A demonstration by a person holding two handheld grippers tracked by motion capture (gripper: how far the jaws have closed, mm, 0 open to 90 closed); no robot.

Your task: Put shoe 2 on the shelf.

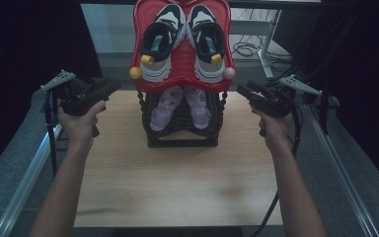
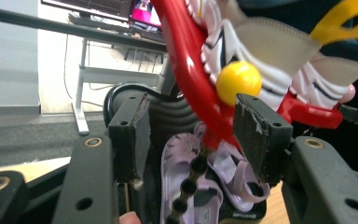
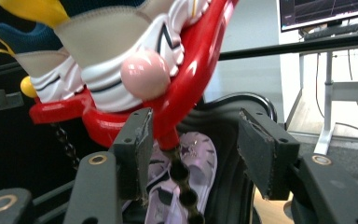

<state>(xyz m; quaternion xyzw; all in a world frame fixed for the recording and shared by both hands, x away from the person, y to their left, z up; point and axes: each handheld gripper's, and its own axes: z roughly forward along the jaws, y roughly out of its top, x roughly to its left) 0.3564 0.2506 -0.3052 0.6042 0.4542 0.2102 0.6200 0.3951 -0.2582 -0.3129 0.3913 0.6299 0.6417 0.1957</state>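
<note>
A two-level shoe rack stands at the back middle of the wooden table. Its red upper tray (image 1: 182, 85) carries a pair of white and navy sneakers (image 1: 164, 42). Lilac sandals (image 1: 167, 106) lie on the black lower tray (image 1: 182, 141). A yellow ball (image 1: 135, 73) caps the tray's front left corner and a pink ball (image 1: 229, 73) the right. My left gripper (image 1: 109, 88) is open beside the left corner; in its view, the gripper (image 2: 191, 135) has the red edge (image 2: 186, 51) and beaded post (image 2: 189, 186) between its jaws, untouched. My right gripper (image 1: 243, 91) is open too; in its view, the gripper (image 3: 193, 149) straddles the right post (image 3: 179, 172) under the pink ball (image 3: 145, 74).
The tabletop (image 1: 177, 187) runs bare from the rack to the front edge. Metal rails (image 1: 24, 182) flank both sides. Behind the rack are desk legs and floor cables (image 1: 264, 47), and a monitor (image 3: 321, 11) farther back. Dark curtains hang left and right.
</note>
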